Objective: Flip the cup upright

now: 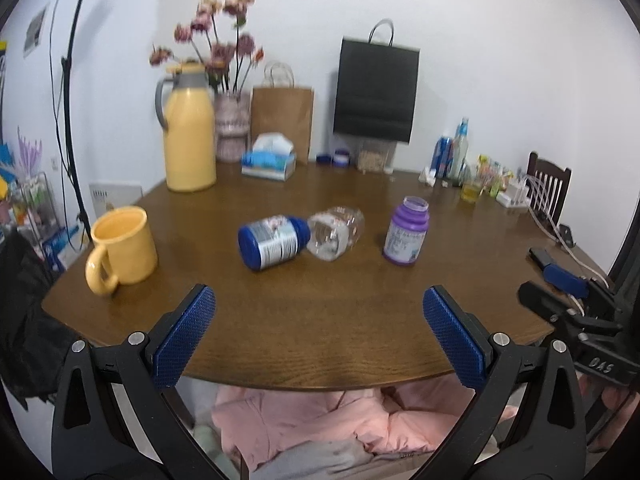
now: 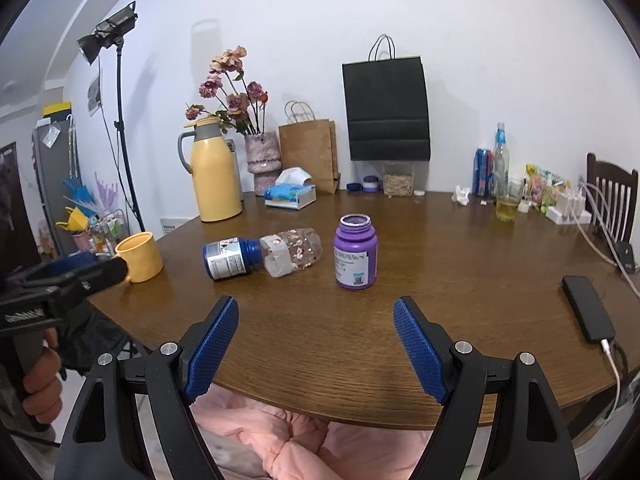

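A yellow cup with a handle stands upright, mouth up, at the table's left edge; it also shows in the right wrist view. My left gripper is open and empty above the table's near edge, to the right of the cup. My right gripper is open and empty near the front edge, well right of the cup. In the right wrist view the left gripper's body hides the cup's handle.
On the brown table a blue-capped bottle and a clear bottle lie on their sides; a purple jar stands upright. A yellow thermos, vase, bags and tissue box stand behind. A phone lies right.
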Available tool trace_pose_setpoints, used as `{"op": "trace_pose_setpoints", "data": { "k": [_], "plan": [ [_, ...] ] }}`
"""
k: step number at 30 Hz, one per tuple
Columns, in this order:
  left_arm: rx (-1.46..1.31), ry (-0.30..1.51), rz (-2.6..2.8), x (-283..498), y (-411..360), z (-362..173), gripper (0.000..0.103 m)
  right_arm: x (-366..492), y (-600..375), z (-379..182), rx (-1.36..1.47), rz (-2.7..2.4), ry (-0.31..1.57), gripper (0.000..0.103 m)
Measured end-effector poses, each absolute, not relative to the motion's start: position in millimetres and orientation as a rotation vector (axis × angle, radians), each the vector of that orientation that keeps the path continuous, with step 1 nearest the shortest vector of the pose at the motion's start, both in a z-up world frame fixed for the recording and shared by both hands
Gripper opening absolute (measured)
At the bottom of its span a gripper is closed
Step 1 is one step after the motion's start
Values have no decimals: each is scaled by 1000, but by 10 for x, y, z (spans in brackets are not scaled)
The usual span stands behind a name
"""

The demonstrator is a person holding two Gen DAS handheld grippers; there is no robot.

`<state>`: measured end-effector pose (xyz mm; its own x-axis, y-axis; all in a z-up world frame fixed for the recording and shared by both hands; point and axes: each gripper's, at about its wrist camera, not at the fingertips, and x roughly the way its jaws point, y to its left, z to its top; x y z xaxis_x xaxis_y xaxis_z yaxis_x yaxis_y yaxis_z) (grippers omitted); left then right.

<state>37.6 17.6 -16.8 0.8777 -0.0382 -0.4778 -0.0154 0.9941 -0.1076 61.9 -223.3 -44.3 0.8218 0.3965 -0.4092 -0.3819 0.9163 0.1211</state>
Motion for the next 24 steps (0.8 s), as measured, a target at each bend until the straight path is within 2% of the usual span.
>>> {"op": "trace_pose_setpoints", "data": {
  "k": [5,7,9,11,20,24],
  "plan": [
    [-119,546,-50,514,184,-290,103,790,-2180,-505,59,466,507,84],
    [-111,547,-37,565,201,-320,103,863,-2123,-527,65,506,507,74],
    [-109,553,-26,631,234,-373,103,956,-2030,-559,37,506,520,52],
    [-110,556,-20,715,268,-432,103,1077,-1929,-583,15,524,527,48],
    [-104,519,-128,1289,306,-527,103,1801,-1495,-633,-52,559,536,47],
    [-74,626,-299,1822,216,-564,103,1961,-1536,-663,-59,539,547,47]
  ]
}}
